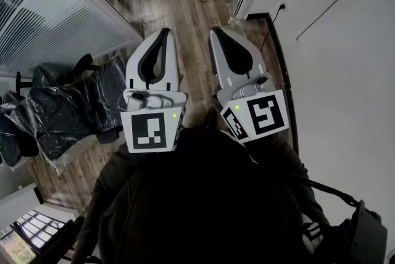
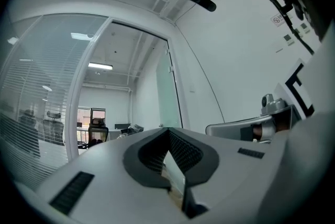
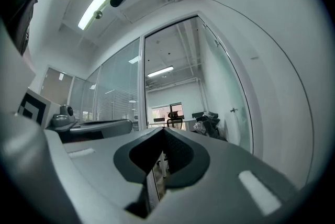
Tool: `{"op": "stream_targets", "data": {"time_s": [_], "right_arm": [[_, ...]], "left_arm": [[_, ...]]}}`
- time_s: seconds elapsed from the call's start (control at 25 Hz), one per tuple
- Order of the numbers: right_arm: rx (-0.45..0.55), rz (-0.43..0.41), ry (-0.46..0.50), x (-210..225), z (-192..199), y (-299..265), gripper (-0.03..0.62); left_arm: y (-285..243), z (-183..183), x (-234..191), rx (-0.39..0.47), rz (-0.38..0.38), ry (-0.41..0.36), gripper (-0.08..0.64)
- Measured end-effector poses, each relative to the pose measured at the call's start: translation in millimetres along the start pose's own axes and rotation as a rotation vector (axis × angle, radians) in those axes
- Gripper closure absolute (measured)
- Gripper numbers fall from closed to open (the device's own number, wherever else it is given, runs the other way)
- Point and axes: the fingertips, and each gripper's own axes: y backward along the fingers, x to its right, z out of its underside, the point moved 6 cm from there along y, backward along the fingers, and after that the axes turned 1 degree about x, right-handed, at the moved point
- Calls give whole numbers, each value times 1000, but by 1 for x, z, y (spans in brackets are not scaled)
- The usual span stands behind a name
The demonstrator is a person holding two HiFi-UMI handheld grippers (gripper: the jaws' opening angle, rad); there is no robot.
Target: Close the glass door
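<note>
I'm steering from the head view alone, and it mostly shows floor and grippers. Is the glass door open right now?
Observer: Yes. In the right gripper view the glass door stands open, close to the right-hand wall.
Operator: Anything to grab on it?
Observer: A small handle shows on the glass.
Operator: Is either gripper on it?
Observer: No. The right gripper and the left gripper are both shut on nothing, well short of the door.
</note>
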Motion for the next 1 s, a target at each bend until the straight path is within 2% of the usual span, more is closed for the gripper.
{"op": "stream_targets", "data": {"time_s": [0.16,0.32,0.48,0.64,0.84,1.0], "right_arm": [[-15,-12,-10,50,9,-15,591],[-8,-23,-22,68,15,-41,591],[-16,-18,-13,96,28,-87,591],[-15,-3,-12,135,45,-169,591],[-20,-4,-24,201,38,-309,591],[-20,3,-13,226,26,-394,591]], "left_arm": [[-41,17,13,-41,-46,-17,563],[-65,30,0,-65,-67,-22,563],[-112,53,-25,-83,-71,-16,563],[-187,78,-73,-72,-81,-1,563],[-321,82,-149,-56,-85,-28,563],[-392,85,-200,-71,-60,-18,563]]}}
